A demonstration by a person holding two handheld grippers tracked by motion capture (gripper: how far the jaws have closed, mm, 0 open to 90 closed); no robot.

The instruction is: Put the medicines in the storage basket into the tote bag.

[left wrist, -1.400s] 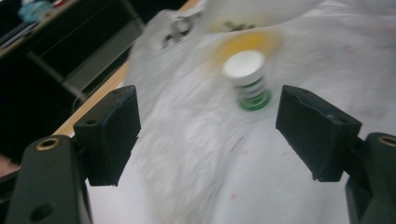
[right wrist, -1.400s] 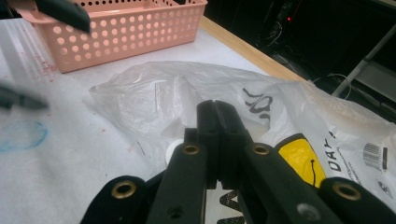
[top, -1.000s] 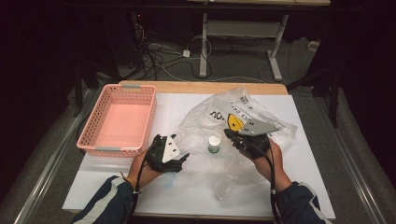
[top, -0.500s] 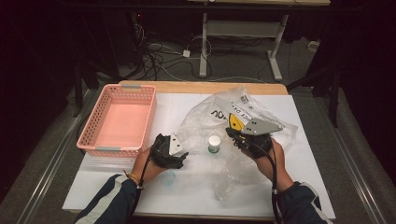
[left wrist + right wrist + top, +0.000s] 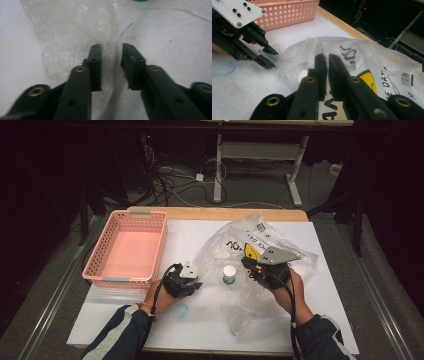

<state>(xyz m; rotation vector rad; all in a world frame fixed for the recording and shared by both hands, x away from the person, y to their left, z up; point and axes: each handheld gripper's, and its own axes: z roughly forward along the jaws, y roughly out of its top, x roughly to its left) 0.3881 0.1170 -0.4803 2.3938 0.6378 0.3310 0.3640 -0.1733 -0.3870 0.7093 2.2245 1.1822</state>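
A clear plastic bag (image 5: 225, 247) with black print and a yellow mark lies crumpled on the white table sheet. A small white-capped bottle (image 5: 229, 274) stands inside it. My right gripper (image 5: 246, 265) pinches a raised fold of the bag (image 5: 367, 55). Its jaws have just eased open a little and still stand almost together on the film. My left gripper (image 5: 197, 285) sits low at the bag's left edge. Its jaws (image 5: 111, 47) have just been closing, with the edge of the bag (image 5: 70, 32) between them and a gap still showing.
A pink perforated basket (image 5: 95, 257) stands at the left, close behind the left hand. A blue circle (image 5: 180, 310) is drawn on the sheet near the left wrist. Dark floor with cables and a desk frame lies beyond the far edge.
The left gripper has moved right and down to the bag's edge, and its jaws have narrowed. The right gripper has stayed in place on the bag.
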